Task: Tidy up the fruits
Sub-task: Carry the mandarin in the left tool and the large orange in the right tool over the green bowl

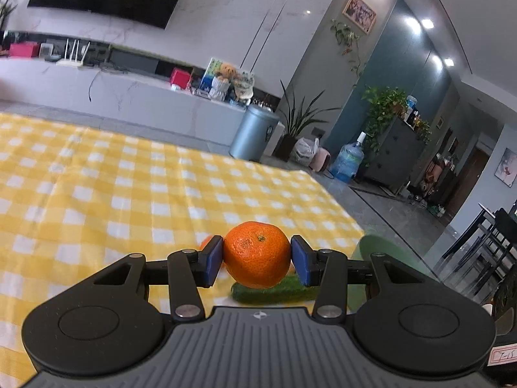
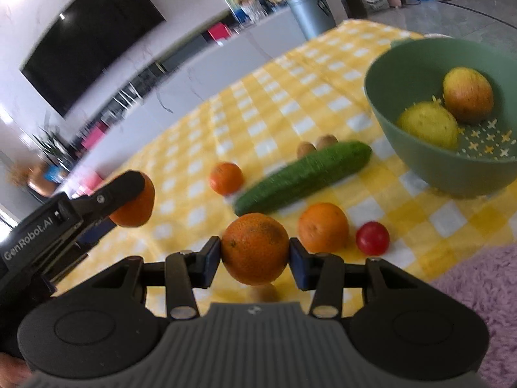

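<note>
My left gripper (image 1: 257, 258) is shut on a bright tangerine (image 1: 257, 253), held above the yellow checked cloth (image 1: 129, 194). In the right wrist view that same left gripper (image 2: 129, 199) shows at the left with its tangerine (image 2: 137, 208). My right gripper (image 2: 255, 252) is shut on a darker, speckled tangerine (image 2: 254, 247), lifted off the cloth. On the cloth (image 2: 258, 123) lie a cucumber (image 2: 303, 176), two more tangerines (image 2: 226, 177) (image 2: 323, 228) and a red tomato (image 2: 372, 237). A green bowl (image 2: 413, 158) at the right holds an apple (image 2: 468, 93) and a yellow fruit (image 2: 428, 124).
Two kiwis (image 2: 315, 145) sit behind the cucumber, and another brown fruit (image 2: 263, 292) lies under my right gripper. A pink fluffy mat (image 2: 478, 297) covers the near right corner. The cucumber (image 1: 274, 292) and the bowl's rim (image 1: 381, 245) show below my left gripper. The table's far edge drops to the floor.
</note>
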The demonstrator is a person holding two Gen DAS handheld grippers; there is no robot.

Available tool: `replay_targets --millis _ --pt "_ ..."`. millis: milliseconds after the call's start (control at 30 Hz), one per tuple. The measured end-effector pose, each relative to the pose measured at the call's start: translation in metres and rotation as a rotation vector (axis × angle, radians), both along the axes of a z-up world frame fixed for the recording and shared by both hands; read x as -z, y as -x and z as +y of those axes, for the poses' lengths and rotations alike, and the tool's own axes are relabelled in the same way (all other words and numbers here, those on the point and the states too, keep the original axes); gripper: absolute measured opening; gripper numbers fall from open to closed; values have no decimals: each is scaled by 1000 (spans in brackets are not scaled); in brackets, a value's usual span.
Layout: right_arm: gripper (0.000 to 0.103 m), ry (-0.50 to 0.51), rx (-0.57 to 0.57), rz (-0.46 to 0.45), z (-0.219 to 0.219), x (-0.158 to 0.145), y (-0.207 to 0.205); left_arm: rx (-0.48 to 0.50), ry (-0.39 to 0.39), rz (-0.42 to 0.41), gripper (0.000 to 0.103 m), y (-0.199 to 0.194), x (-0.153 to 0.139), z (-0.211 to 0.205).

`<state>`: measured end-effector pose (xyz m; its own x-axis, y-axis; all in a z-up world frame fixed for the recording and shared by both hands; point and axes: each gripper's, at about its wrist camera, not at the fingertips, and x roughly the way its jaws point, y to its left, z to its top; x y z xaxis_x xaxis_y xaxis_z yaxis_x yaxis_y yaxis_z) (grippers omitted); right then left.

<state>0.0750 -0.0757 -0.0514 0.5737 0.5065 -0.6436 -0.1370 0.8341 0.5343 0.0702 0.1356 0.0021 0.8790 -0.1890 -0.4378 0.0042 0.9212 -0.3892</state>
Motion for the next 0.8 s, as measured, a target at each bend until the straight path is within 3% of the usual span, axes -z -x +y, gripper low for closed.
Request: replay_targets --millis 200,400,567,800 --pt "43 -121 72 -91 -47 -34 5 -11 -7 -58 52 4 -29 -13" --pt "43 -226 270 -181 -128 -56 11 90 -45 -93 52 -10 -43 -52" --pt "43 -225 419 -198 -178 -48 17 195 0 -69 52 -29 -33 -85" --pt "43 -204 470 -149 -192 -18 12 287 -35 -21 52 -42 -11 -125"
